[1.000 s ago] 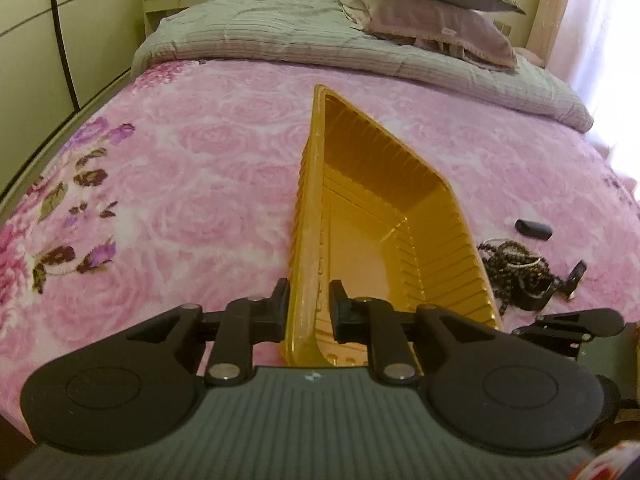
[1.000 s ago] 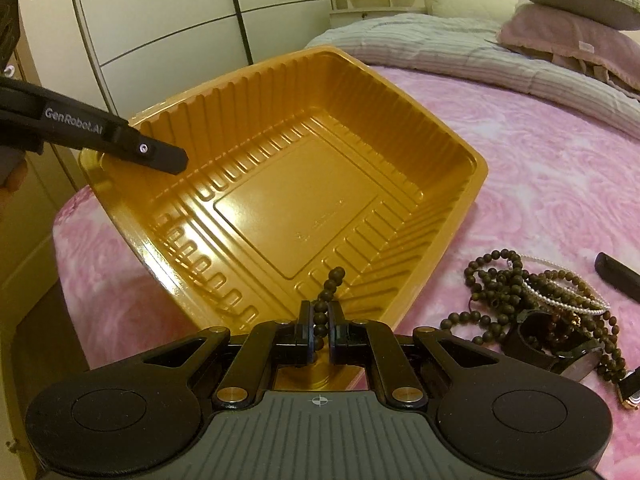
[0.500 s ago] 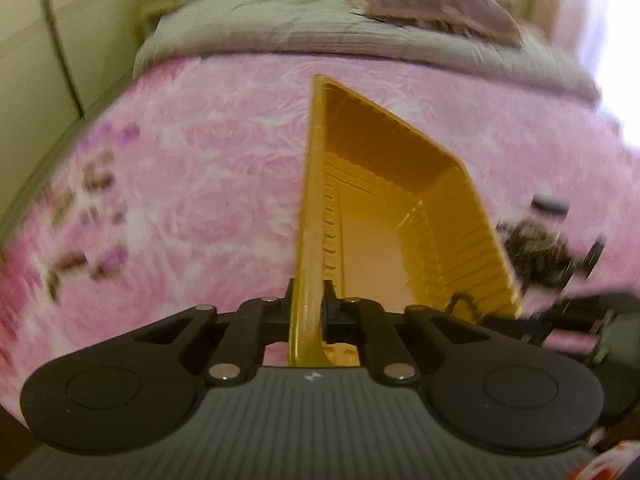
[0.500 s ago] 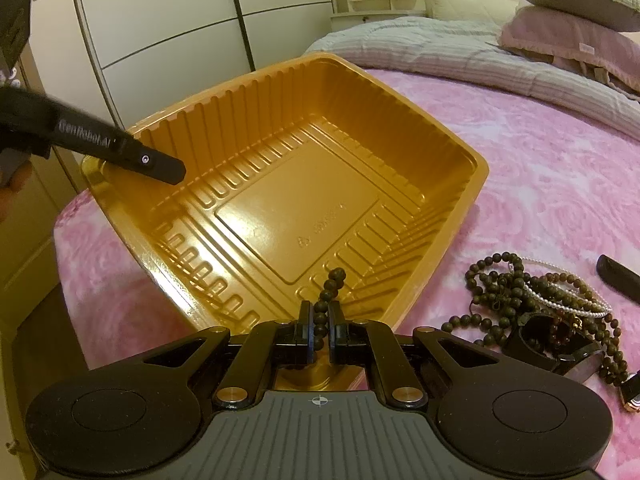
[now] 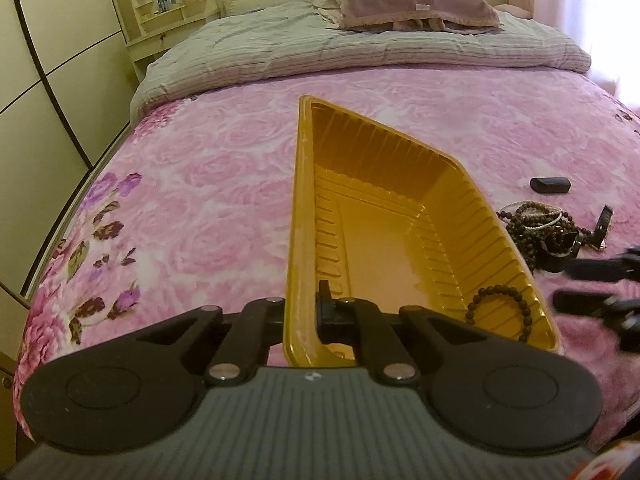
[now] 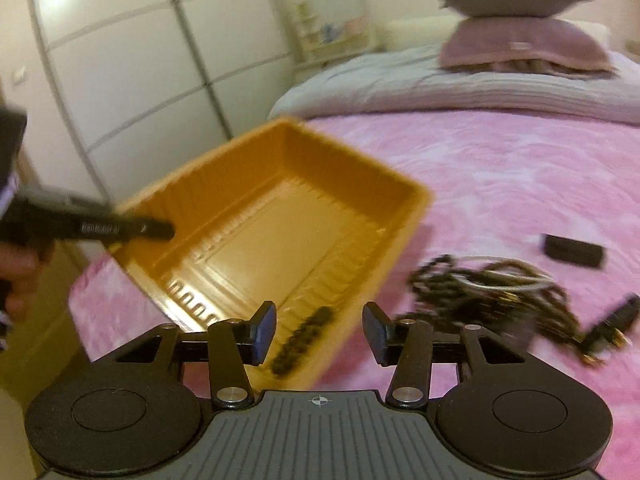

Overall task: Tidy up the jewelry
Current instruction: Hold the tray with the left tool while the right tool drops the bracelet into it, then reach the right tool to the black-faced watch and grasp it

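Left wrist view: the left gripper point(image 5: 303, 312) pinches the ribbed golden plastic tray's point(image 5: 298, 216) wall — the right gripper's point(image 6: 319, 330) jaws are opening (nothing between them) above the dark wooden bead bracelet point(image 6: 304, 338) inside.

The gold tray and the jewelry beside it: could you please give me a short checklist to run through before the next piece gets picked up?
1. Left claw clamped on the near wall of the tray: ok.
2. Bead bracelet lying inside the tray, in its near corner: ok.
3. Right claw free of the bracelet: ok, its jaws are opening with nothing between them.
4. Remaining pile of beads in plain view on the pink bedspread, right of the tray: ok.
5. Which strand can be lifted alone: cannot tell, the pile is tangled and blurred.
6. Small black bar apart from the pile: ok.
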{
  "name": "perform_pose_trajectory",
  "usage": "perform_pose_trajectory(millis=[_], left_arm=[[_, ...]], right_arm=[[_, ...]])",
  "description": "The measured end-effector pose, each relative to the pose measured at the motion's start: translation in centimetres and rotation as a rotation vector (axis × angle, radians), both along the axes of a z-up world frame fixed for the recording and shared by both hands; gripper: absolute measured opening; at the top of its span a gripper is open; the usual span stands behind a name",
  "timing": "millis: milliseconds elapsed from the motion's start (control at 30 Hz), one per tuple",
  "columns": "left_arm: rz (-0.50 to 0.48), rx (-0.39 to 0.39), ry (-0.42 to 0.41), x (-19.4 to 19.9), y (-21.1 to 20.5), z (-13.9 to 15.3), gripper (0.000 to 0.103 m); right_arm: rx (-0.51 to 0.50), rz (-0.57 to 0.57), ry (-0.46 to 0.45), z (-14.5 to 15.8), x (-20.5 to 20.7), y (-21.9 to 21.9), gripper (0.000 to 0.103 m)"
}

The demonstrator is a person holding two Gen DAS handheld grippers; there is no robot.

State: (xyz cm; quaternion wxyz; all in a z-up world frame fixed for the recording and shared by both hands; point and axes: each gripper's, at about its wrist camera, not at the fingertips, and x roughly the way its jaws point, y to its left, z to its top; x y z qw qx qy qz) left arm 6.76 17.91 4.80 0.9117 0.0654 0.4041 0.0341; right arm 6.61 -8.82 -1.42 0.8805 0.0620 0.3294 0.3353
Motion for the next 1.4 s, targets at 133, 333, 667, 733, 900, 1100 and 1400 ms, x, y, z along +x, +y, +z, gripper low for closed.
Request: perform_pose_trajectory(millis=[133,333,667,733,900,1100,1400], left_arm=[[0.002,0.058,-0.023,-0.4,-0.3,0.5,0.003],[-0.045,0.145,-0.039,-1.3,-1.7,0.4,0.003],[-0.03,0.136,-0.04,-1.6,-1.6,0.1,0.003],[-0.029,0.134,-0.036,-1.5,-1.6,0.1,0.003],[-0.03,0.133,-0.028,-1.3,-1.5,0.2,0.003],[-0.029,0.131,-0.03,-1.3,-1.5,0.2,0.003],[-0.027,0.127,-0.03,-1.2,-1.4,0.1,0.003]], right_arm=[[-0.062,-0.137,-0.025,-0.3,-0.3,-3.8,0.049],[-0.145,-0.35,0.044,-1.7,1.6,-9.7,0.049],[-0.166,-0.167,0.009,-2.4,2.7,-7.2,0.049],[-0.201,-0.11,-0.013,-2.9,3.0,-5.7,0.049],[-0.241,-0.072,-0.041,-4.4,4.4,-3.9,0.05],[-0.224,-0.068,-0.04,-5.0,5.5,-3.7,0.054],[-0.052,-0.111,0.083,-5.4,6.5,-5.1,0.068]])
